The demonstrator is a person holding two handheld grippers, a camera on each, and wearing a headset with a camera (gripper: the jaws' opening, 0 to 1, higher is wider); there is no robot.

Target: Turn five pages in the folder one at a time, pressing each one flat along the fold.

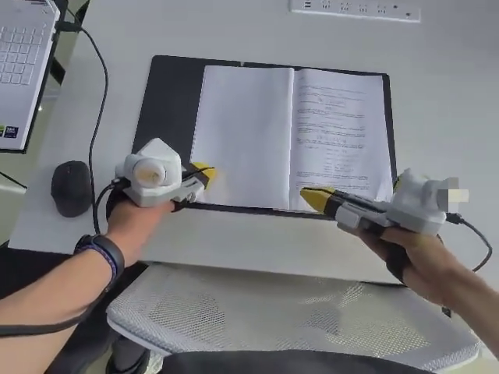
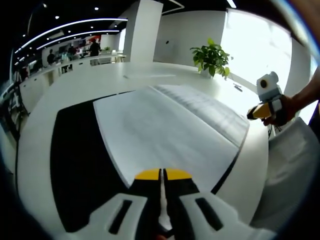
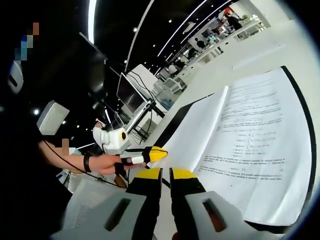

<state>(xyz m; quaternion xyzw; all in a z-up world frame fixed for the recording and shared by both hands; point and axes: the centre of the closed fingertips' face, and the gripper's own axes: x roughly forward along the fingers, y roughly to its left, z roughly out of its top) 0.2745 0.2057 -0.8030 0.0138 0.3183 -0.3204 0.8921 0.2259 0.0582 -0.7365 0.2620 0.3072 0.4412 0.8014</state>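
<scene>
jaws together on both, we hold the left gripper (image 1: 204, 170) at 7 o'clock of the folder (image 1: 168, 101), right gripper (image 1: 308, 196) at 5 o'clock.

Your folder (image 1: 168, 101) lies open and flat before you: black cover, left page (image 1: 242, 136) blank white, right page (image 1: 339, 132) printed with text.

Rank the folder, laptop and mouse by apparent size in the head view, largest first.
1. Folder, clearly the largest.
2. Laptop, though the frame edge cuts it off, so only part counts.
3. Mouse, the smallest.
</scene>
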